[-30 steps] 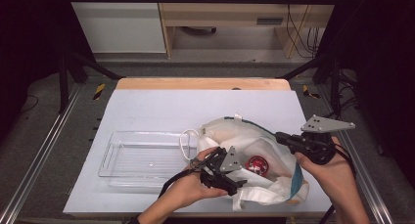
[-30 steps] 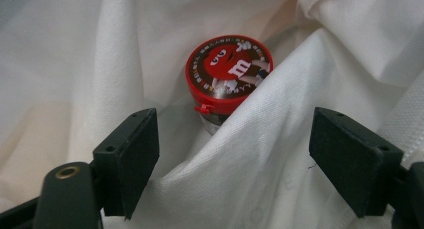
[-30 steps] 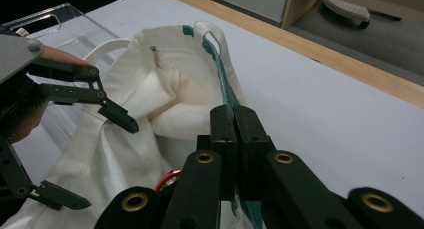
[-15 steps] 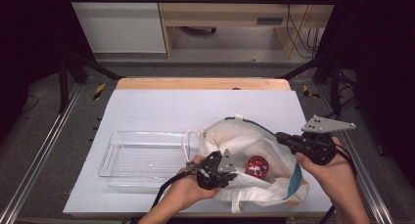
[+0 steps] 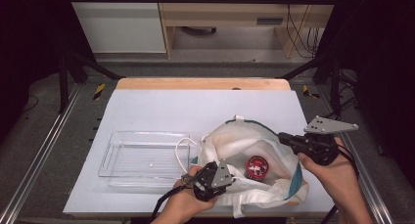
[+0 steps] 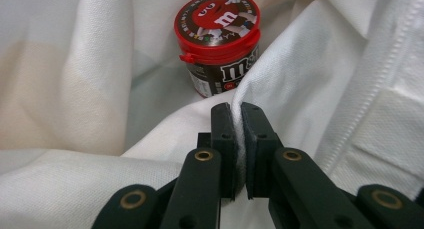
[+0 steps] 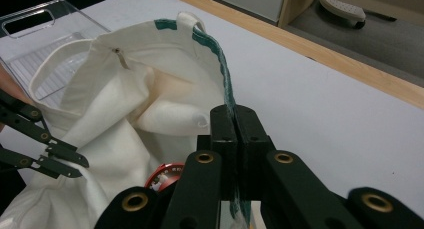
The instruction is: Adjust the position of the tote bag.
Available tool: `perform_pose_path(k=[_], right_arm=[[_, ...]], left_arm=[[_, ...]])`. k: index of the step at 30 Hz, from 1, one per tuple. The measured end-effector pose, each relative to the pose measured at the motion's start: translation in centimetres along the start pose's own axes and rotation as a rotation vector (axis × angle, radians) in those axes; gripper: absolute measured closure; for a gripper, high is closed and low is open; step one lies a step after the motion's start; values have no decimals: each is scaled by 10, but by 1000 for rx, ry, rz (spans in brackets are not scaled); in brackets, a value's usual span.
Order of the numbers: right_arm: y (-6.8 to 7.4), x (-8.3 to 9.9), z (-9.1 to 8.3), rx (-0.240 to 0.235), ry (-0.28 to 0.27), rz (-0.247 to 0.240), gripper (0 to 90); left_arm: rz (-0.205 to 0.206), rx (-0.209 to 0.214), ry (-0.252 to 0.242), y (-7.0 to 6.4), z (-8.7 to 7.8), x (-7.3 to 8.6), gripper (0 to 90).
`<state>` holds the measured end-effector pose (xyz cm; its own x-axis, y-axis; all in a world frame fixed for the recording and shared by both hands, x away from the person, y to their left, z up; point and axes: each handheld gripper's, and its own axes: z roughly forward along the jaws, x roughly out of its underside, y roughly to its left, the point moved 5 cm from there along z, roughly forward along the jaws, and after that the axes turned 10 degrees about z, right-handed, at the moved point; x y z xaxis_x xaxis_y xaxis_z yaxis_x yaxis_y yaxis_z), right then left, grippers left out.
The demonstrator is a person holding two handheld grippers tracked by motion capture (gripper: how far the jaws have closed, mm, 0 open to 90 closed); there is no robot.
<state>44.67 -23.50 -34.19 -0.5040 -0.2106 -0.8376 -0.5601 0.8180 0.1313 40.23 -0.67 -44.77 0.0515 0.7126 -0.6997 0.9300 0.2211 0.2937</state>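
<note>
Left gripper view: left gripper pinches the white bag rim, the red-lidded "m&m's" tub just beyond, inside. Right gripper clamps the bag's green-trimmed edge.

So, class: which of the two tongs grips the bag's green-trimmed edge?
The right tongs clamp the green-trimmed edge; the left tongs pinch plain white cloth of the bag.
</note>
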Motion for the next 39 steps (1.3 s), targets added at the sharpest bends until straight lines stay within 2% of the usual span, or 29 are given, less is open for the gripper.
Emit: perform_pose_path(k=[2,4,6,8,9,15,17,20,24,25,26,27,29,31,34,37,38,39], right_arm=[[1,2,2,-6,12,-25,877],[1,2,2,-6,12,-27,872],[2,3,4,1,20,-32,870],[2,4,8,19,29,-57,879],[2,5,8,25,32,-60,880],[-2,20,11,35,55,-55,882],[-7,33,16,35,76,-56,880],[-13,42,19,22,75,-56,879],[-18,43,21,16,73,-46,864],[-18,40,21,12,77,-49,818],[-18,40,21,12,77,-49,818],[-16,35,21,9,75,-62,753],[-16,33,21,13,77,-72,721],[-13,21,21,12,63,-93,630],[-12,15,23,16,66,-106,590],[-11,5,35,25,88,-129,533],[-11,5,35,25,88,-129,533],[-11,6,42,29,109,-139,526]], left_arm=[[0,-5,-11,-4,0,1,858],[-6,-6,-22,-7,0,4,859],[-12,-2,-27,-8,0,7,861],[-23,-4,-35,-9,1,10,864],[-15,-3,-31,-11,1,12,864],[-20,-8,-39,-19,3,19,864],[-27,2,-38,-21,5,23,867],[-35,6,-45,-22,5,25,867],[-39,3,-50,-23,5,25,868],[-39,5,-52,-23,5,26,867],[-40,5,-51,-23,5,26,867],[-40,6,-50,-22,5,26,867],[-40,11,-54,-22,5,26,867],[-41,11,-56,-23,5,26,867],[-40,9,-57,-23,4,26,867],[-41,7,-58,-22,5,26,867],[-42,8,-59,-22,5,26,867],[-45,7,-62,-22,5,26,867]])
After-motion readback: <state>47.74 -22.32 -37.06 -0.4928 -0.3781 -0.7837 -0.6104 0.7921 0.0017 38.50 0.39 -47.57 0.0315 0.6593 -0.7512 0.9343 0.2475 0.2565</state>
